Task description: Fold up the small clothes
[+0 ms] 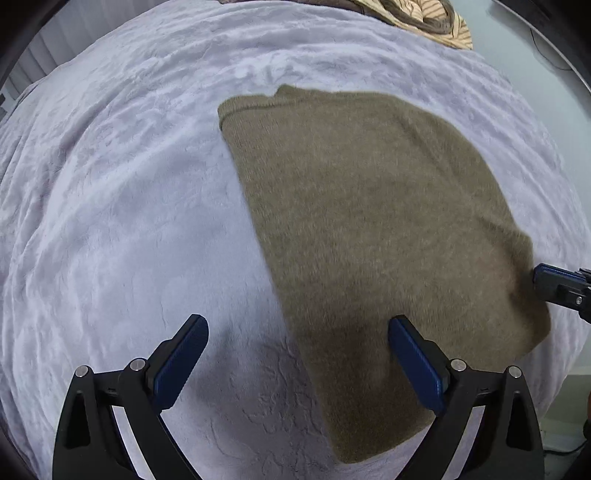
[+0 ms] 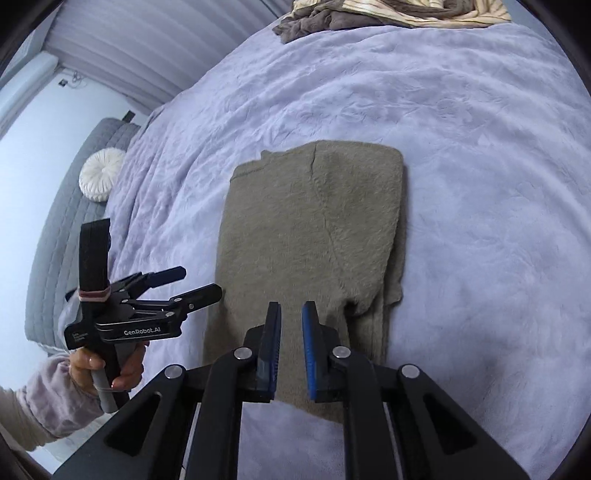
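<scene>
Your olive-brown sweater [image 2: 306, 240] lies folded into a long strip on the lilac blanket [image 2: 480, 184] that covers the bed, collar end away from you, with one seam running down its length and a sleeve edge showing along its right side.

Your left gripper [image 1: 297, 328] has its jaws spread wide, with nothing gripped. It points steeply down over the near left edge of the sweater; one finger stands over bare blanket, the other over the knit. Your left hand [image 2: 110, 369], in a pale sleeve [image 2: 51, 398], grips its handle.

Your right gripper [image 2: 291, 325] has its jaws drawn nearly together, a narrow gap left between the blue pads [image 2: 309, 350]. Nothing is clamped. It hovers above the near end of the sweater.

A pile of brown and striped clothes [image 2: 388, 13] sits at the far edge of the bed. A round white cushion [image 2: 100, 180] rests on a grey quilted seat [image 2: 51, 229] beside the bed.
</scene>
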